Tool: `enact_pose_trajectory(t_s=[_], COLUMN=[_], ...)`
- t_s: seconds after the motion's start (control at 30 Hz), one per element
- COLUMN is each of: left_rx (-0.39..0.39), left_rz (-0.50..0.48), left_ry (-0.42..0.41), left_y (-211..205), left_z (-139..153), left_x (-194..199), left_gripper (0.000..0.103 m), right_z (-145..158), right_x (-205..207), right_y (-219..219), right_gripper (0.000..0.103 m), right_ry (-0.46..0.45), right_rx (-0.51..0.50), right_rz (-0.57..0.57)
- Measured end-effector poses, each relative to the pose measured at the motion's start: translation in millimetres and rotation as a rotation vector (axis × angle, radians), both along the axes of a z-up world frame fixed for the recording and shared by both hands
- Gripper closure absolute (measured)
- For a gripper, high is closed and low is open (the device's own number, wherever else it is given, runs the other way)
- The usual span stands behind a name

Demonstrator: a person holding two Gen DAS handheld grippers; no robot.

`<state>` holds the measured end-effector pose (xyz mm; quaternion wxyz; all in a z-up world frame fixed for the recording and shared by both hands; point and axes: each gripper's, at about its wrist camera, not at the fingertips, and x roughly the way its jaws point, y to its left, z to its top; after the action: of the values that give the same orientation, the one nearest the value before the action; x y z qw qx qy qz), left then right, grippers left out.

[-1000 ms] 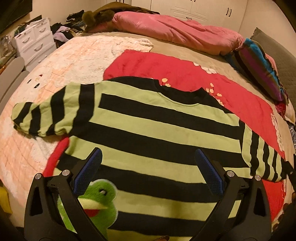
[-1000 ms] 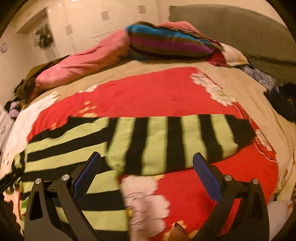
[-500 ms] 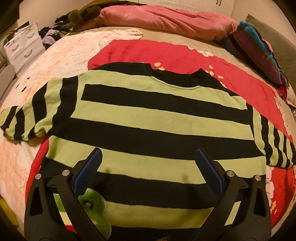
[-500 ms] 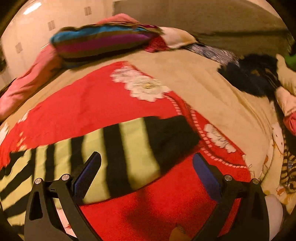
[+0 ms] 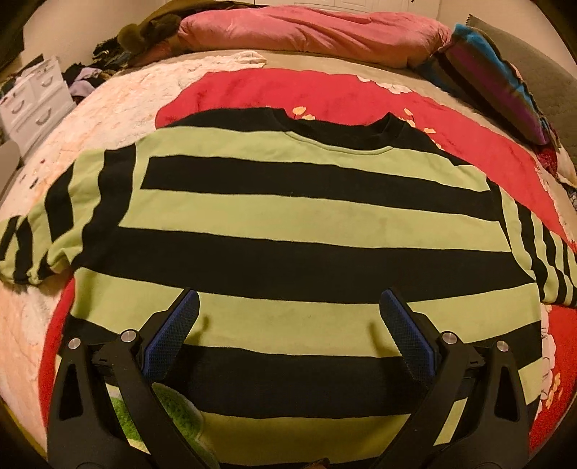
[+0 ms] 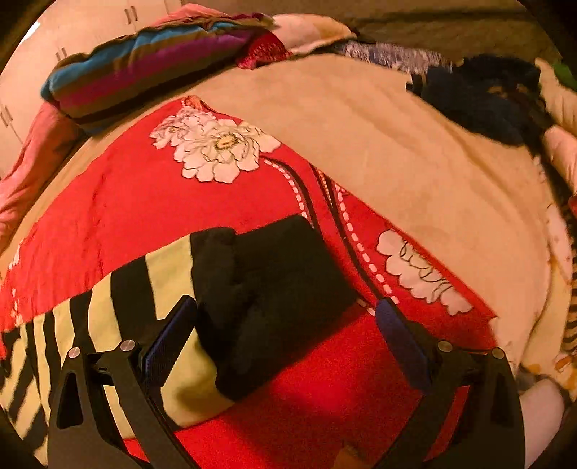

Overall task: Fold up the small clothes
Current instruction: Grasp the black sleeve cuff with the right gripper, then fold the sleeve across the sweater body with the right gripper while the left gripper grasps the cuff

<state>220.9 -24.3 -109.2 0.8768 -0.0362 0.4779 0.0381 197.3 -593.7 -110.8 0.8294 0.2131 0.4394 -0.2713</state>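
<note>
The sweater, striped green and black, lies flat and face up on the red blanket that covers the middle of the bed, its collar toward the pink duvet and its hem toward the cameras. Both sleeves are spread out to the sides of the body, so no fold has been made; as far as the pictures show, the garment is only laid out and smoothed, and all the folding is left: sleeves in, sides in, then hem up to the collar.

The left gripper hovers over the lower stripes of the sweater, fingers spread wide and holding nothing. The right gripper is at the sweater's right sleeve, its fingers also spread, with the black cuff lying between them but not pinched. I judge that a grasp of this cuff, to bring the sleeve across the body, is the step in hand.

A green plush peeks out beside the sweater's hem, under the left gripper.

No brand, label or readable writing shows on the sweater or anywhere else in either view.
</note>
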Motion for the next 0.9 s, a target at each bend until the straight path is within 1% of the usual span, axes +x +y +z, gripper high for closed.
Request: enact_pose_trajectory(t_s=[0.07,0.13,0.17,0.2,0.27,0.3,0.33,0.37,0.4,0.43,0.47,0.57,0.67,0.73,0.9], left_rx=[-0.007,0.020,0.034,0.041,0.043,0.044,0.046,0.050,0.054,0.055,0.053,0.043,0.041,0.039,0.031], left_rz=[-0.002,-0.006,-0.008,-0.011,-0.019,-0.024,-0.028,-0.032,-0.037,-0.042,-0.044,-0.048,-0.052,-0.053,-0.053], left_ry=[0.001,0.000,-0.004,-0.009,-0.013,-0.019,-0.022,-0.024,-0.024,-0.023,-0.022,-0.023,-0.026,-0.029,-0.036], left_y=[1.6,0.4,-0.9,-2.1,-3.0,-4.2,-4.5,-5.2,-5.8,-6.0,-6.0,-5.1,-4.9,-5.4,-3.9], left_z=[-3.1,-5.1,-5.6,-5.6,-5.2,-4.7,-4.3,-4.4,-4.7,-5.3,-5.6,-5.4,-4.7,-4.0,-2.7], left_x=[-0.6,-0.9,-1.2,-1.5,-1.7,-1.8,-2.1,-2.2,-2.1,-2.0,-2.0,-1.8,-2.8,-3.6,-5.3], left_gripper=[0.009,0.009,0.009,0.009,0.009,0.009,0.009,0.009,0.009,0.009,0.009,0.009,0.009,0.009,0.009], right_z=[-1.2,-1.6,-2.0,-0.3,4.0,7.6,9.2,12.6,16.5,22.1,26.1,42.8,59.9,70.7,90.6], right_x=[4.2,8.6,10.9,12.4,14.3,14.3,15.1,14.4,13.5,12.2,11.2,8.3,8.5,10.3,21.1], right_y=[-3.2,-3.7,-4.0,-1.4,2.9,6.1,6.4,8.2,10.8,16.0,20.1,44.0,77.0,103.8,180.4], right_gripper=[0.004,0.005,0.009,0.028,0.042,0.052,0.058,0.070,0.085,0.095,0.096,0.097,0.097,0.097,0.097], right_ry=[-0.008,-0.021,-0.028,-0.043,-0.050,-0.065,-0.077,-0.093,-0.108,-0.133,-0.148,-0.210,-0.273,-0.311,-0.354], right_rx=[-0.004,-0.009,-0.006,-0.003,-0.032,-0.039,-0.034,-0.029,-0.024,-0.014,-0.008,0.018,0.071,0.112,0.183], right_rz=[0.004,0.020,0.030,0.048,0.071,0.095,0.110,0.127,0.147,0.179,0.196,0.273,0.358,0.424,0.605])
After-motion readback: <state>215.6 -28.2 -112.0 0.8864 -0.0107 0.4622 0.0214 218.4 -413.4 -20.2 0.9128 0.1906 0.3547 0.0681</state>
